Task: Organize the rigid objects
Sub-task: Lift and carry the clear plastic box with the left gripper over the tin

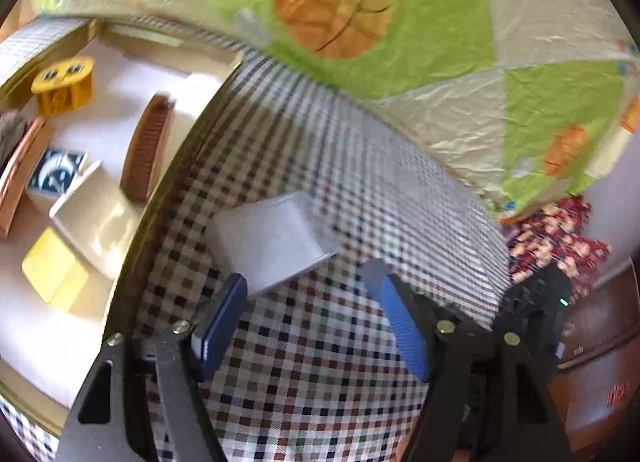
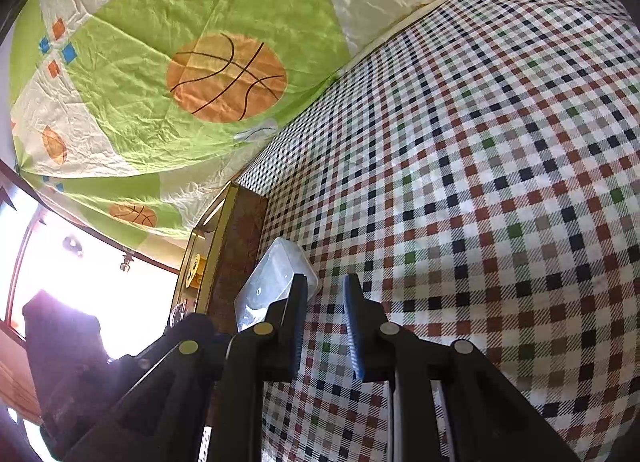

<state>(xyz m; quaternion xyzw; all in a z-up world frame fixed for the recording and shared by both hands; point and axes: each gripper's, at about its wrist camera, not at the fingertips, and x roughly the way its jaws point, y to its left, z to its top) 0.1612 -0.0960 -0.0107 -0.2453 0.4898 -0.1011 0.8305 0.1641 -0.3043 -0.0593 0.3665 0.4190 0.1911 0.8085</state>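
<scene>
While the clear plastic box [image 1: 276, 238] lies on the checked bedsheet [image 1: 320, 362] beside the tray [image 1: 60, 362], the left gripper [image 1: 308, 302] straddles it, jaws wide, not yet gripping. Empty, the right gripper [image 2: 324, 322] waits with jaws narrowed.

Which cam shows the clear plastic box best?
Left wrist view: the clear plastic box lies in full view on the checked cloth, just ahead of the left gripper. Right wrist view shows only part of it, behind a gripper finger.
</scene>
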